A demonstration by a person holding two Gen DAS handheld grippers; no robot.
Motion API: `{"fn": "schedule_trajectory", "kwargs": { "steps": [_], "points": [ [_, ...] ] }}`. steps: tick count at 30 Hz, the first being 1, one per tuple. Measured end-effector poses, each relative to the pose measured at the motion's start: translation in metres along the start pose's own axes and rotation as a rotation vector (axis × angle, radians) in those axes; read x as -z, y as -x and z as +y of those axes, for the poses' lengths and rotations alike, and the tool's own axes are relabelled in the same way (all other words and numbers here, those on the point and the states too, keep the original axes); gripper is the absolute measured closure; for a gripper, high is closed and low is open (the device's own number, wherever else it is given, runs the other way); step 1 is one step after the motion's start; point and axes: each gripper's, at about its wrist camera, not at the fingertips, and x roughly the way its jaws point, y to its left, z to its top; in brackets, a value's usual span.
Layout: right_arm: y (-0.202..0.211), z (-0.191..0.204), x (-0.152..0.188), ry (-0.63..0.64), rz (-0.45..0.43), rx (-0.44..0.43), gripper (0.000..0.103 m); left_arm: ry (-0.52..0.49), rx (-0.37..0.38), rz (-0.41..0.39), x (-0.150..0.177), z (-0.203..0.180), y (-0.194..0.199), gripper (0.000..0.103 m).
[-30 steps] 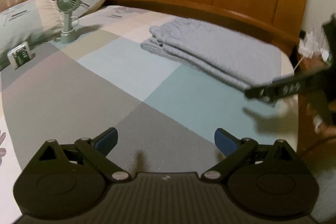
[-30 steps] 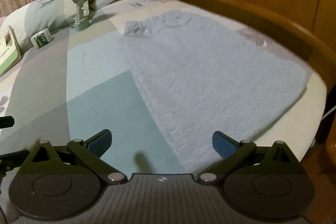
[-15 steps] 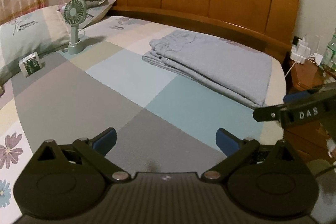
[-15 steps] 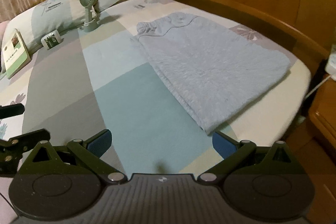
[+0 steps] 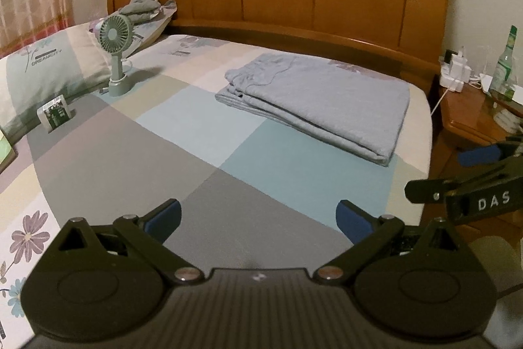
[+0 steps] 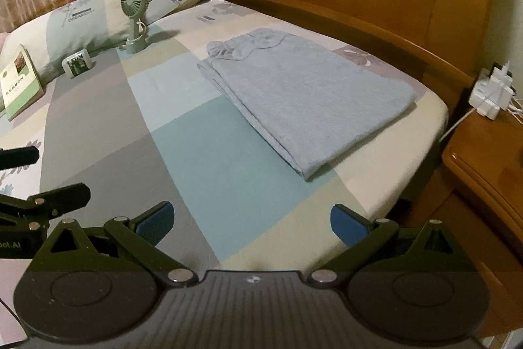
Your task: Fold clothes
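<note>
The pale blue-grey clothes [image 5: 322,98] [image 6: 304,94] lie flat on the bed [image 5: 202,120] [image 6: 209,152], folded into a long, neat shape. There are a few layers, and you can see their thin edges stacked along the long side that faces the middle of the bed. One short end is bunched and wrinkly, and it points to the pillow end of the bed. The other short end is smooth and sits near the bed's side edge. The far long side runs close to the wooden board.
</note>
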Motion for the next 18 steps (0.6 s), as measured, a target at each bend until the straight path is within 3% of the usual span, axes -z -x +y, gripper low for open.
{"fn": "schedule_trajectory", "kwargs": {
  "steps": [10, 18],
  "points": [
    [0.021, 0.002, 0.012, -0.003, -0.015, 0.072, 0.0, -0.011, 0.023, -0.011, -0.001, -0.013, 0.011, 0.003],
    [0.033, 0.003, 0.016, -0.002, -0.039, 0.065, 0.0, -0.001, 0.035, 0.004, -0.001, -0.017, 0.017, 0.003]
  ]
}}
